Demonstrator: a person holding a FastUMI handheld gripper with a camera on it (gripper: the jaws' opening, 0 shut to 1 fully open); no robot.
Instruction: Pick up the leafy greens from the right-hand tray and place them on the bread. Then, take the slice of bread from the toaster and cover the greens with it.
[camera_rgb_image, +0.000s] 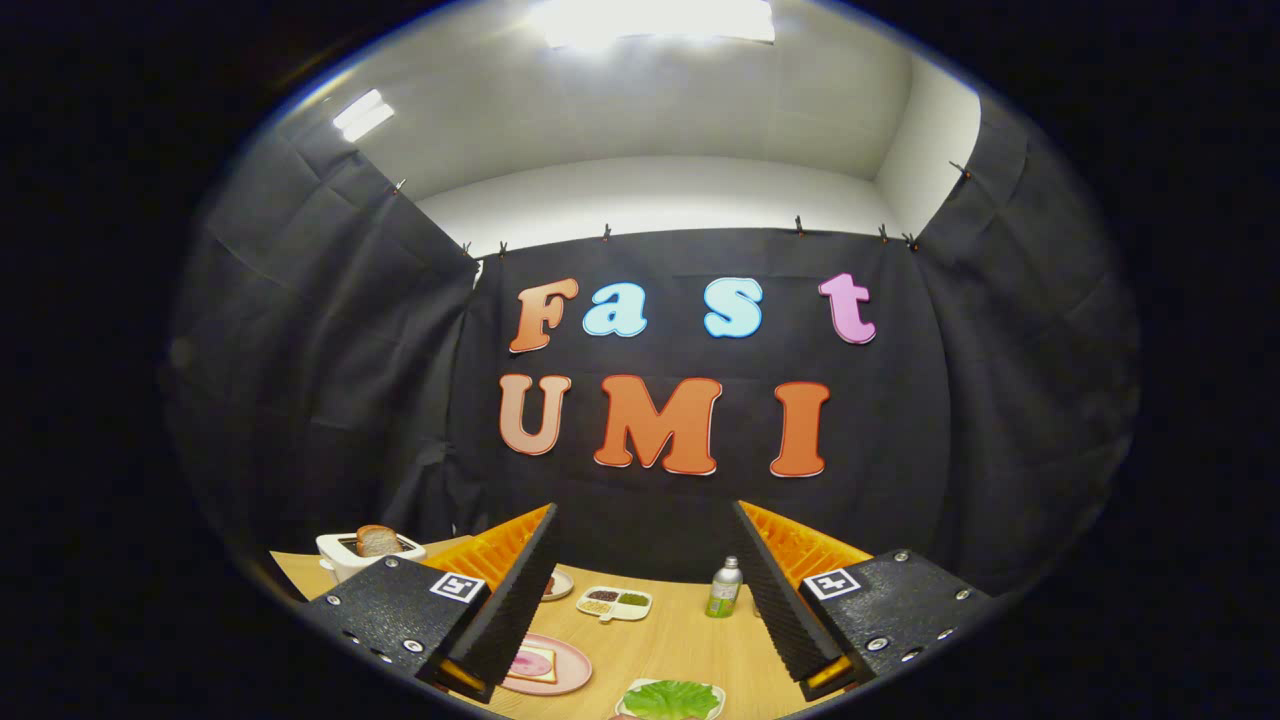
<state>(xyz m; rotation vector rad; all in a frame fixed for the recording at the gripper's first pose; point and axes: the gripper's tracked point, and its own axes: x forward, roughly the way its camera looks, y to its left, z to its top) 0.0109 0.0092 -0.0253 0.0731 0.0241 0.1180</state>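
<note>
My gripper (645, 560) is open, held high above the wooden table (670, 640) with nothing between its fingers. Below and between the fingers lie the leafy greens (672, 699) on a white tray (717, 697). Partly behind the left finger sits a pink plate (575, 668) with a slice of bread (537, 662) that carries something pink on top. Beyond the left finger, at the table's far left, a white toaster (345, 558) holds a brown bread slice (378, 541) that sticks up from its slot.
A small white dish (614, 603) with divided portions of seeds or spices sits mid-table. A silver bottle with a green label (724, 589) stands just inside the right finger. Another small plate (558, 586) peeks out beside the left finger. Black cloth walls close in the booth.
</note>
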